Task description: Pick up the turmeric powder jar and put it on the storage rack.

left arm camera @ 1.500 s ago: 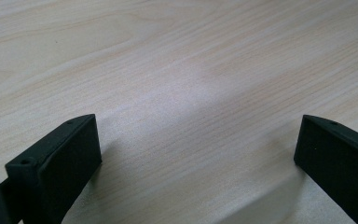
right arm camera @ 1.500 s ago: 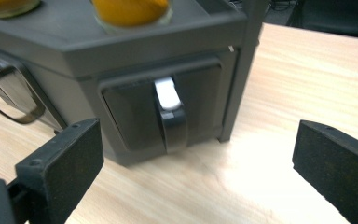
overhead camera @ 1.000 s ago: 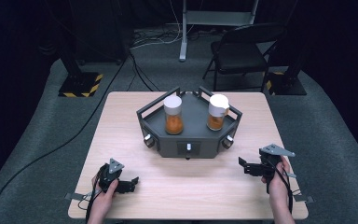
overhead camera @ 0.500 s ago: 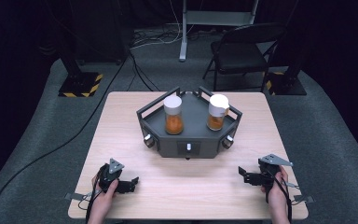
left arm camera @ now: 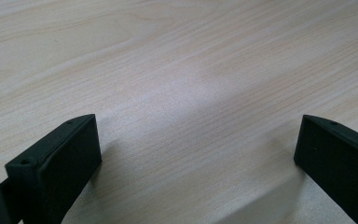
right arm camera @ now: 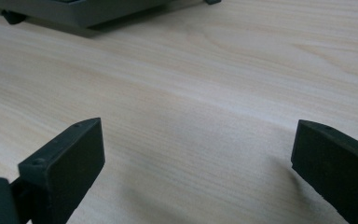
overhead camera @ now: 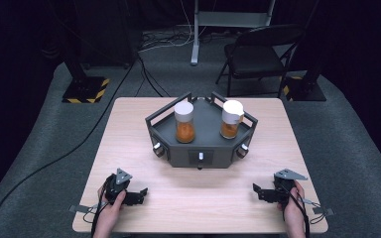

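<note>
A dark grey hexagonal tray (overhead camera: 213,156) stands mid-table and carries two clear jars with orange contents. The left jar (overhead camera: 184,122) has a flat white lid; the right jar (overhead camera: 231,119) has a white cap with a spout-like edge. My left gripper (overhead camera: 141,192) rests low on the wood near the front left, held by a hand, jaws wide apart with only bare table between them (left arm camera: 198,154). My right gripper (overhead camera: 256,190) sits near the front right, also open over bare wood (right arm camera: 198,158). The tray's lower edge (right arm camera: 88,14) shows ahead of it.
The light wooden table (overhead camera: 129,134) stands on grey carpet. A folding chair (overhead camera: 258,54) and a metal stand (overhead camera: 196,34) are behind it. A black base with yellow hazard stripes (overhead camera: 85,89) sits at the far left, and a cable (overhead camera: 54,158) runs across the floor.
My right gripper has come down and back toward the front edge of the table. The left gripper has stayed where it was.
</note>
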Demonstrator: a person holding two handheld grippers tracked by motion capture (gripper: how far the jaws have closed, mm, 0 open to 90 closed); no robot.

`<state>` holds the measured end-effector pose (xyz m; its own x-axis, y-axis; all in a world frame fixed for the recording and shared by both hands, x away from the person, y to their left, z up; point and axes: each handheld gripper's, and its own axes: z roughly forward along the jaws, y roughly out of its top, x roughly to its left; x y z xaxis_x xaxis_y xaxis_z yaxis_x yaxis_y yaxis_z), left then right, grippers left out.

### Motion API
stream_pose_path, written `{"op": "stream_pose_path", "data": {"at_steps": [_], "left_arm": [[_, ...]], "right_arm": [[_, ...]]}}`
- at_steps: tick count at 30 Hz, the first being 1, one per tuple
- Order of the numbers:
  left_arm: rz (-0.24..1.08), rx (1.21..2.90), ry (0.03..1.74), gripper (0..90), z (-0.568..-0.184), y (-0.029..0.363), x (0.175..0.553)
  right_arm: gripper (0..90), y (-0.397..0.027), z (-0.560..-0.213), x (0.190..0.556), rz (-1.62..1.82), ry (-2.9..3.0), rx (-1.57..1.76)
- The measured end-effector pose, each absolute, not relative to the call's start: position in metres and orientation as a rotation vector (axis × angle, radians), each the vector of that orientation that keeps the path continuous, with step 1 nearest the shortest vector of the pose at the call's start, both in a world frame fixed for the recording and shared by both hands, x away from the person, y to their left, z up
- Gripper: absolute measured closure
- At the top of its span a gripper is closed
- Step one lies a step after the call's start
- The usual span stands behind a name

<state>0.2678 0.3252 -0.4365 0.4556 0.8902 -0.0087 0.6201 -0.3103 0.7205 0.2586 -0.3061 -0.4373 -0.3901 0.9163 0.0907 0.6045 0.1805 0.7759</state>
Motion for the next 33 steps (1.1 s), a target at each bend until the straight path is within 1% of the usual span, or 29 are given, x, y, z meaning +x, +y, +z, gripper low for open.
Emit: {"op": "stream_pose_path", "data": {"at_steps": [8,14,33], "left_arm": [[0.524,2.045,1.255,0.1,-0.437,0.325,0.268],[0.524,2.045,1.255,0.1,-0.437,0.325,0.268],[0.524,2.044,1.254,0.1,-0.437,0.325,0.268]], "right_arm": [[1.6,-0.304,-0.434,0.263,1.023,2.123,1.418],[0.0,-0.288,-0.43,0.263,0.912,2.152,1.364],[0.0,-0.289,-0.43,0.262,0.92,2.169,1.345]]}}
